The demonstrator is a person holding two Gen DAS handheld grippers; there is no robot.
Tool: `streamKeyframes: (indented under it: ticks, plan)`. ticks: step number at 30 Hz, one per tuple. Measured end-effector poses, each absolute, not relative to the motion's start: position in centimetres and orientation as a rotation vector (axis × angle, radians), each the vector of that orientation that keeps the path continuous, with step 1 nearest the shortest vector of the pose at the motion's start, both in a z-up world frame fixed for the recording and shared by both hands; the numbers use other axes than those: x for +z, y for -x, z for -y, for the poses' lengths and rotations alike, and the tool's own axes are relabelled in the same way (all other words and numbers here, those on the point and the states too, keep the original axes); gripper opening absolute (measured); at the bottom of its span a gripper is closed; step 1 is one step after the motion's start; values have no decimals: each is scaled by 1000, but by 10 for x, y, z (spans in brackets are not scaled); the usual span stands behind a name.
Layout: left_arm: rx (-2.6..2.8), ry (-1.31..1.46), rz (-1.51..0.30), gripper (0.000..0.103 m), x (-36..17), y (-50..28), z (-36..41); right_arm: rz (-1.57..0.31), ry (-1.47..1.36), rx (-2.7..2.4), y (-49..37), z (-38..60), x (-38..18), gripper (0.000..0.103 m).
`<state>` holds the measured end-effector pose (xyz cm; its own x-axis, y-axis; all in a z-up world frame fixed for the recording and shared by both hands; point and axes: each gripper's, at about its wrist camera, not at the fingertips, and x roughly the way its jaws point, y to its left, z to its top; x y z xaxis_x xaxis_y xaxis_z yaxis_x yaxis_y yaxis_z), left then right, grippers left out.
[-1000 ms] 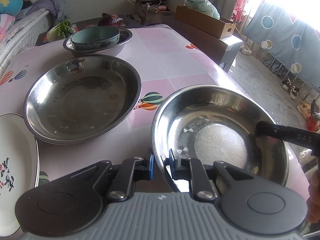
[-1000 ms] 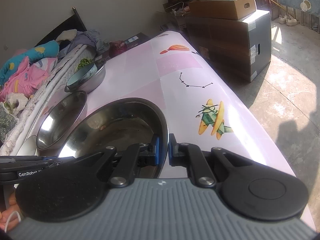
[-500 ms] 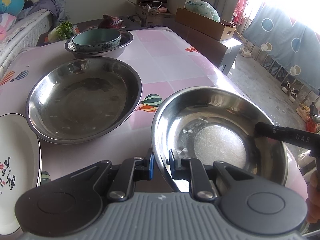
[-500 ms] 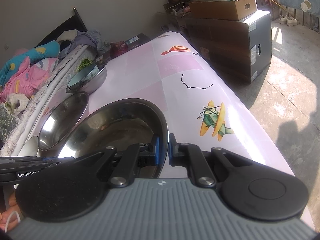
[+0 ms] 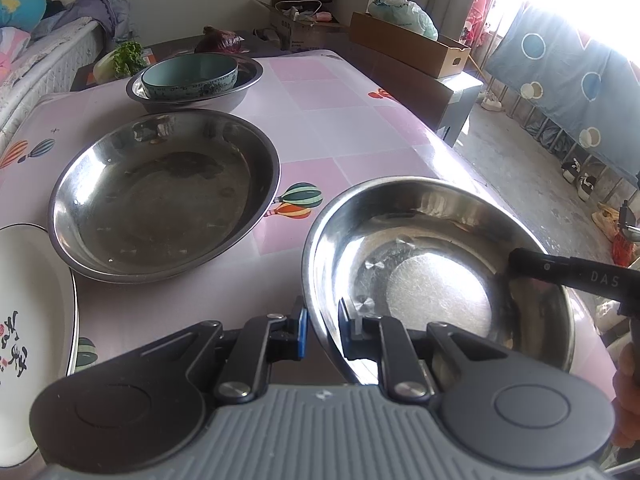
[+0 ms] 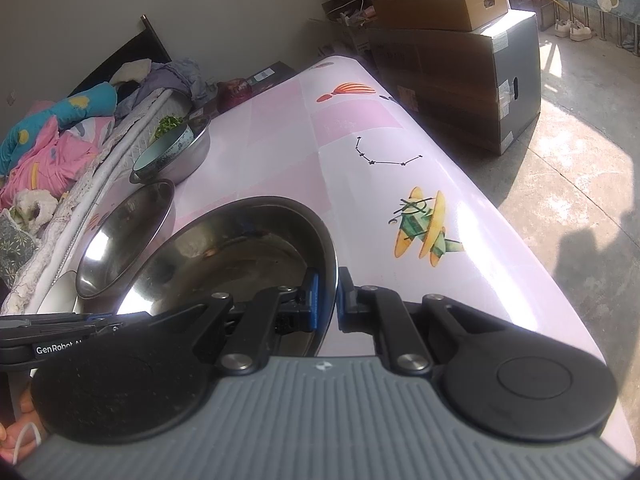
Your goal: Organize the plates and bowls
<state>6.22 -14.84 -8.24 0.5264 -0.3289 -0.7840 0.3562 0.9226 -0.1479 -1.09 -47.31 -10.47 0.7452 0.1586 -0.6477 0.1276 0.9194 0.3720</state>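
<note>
Pink table (image 5: 340, 120); both grippers' fingers pinch steel bowl (image 5: 436, 276) rim.

Cardboard box (image 5: 412, 46), bagged bundle (image 5: 404, 14), perhaps lettuce (image 5: 128, 56)

Sunlit concrete floor (image 6: 580, 152), bed (image 6: 48, 148) against grey wall (image 6: 200, 8).

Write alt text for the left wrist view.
The left hand-held gripper clamps the near rim of a steel bowl, while the right hand-held gripper grips its far side. Behind on the pink table sit a wide steel basin, a teal bowl nested in another basin, and a white plate.
</note>
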Motion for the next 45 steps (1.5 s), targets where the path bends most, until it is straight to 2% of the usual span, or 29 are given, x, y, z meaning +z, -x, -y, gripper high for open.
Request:
streamKeyframes:
  ticks: [45]
  plan:
    - [-423,-7,-907,16,-74,-58,144,-714,-401,19,17,471,-94,8]
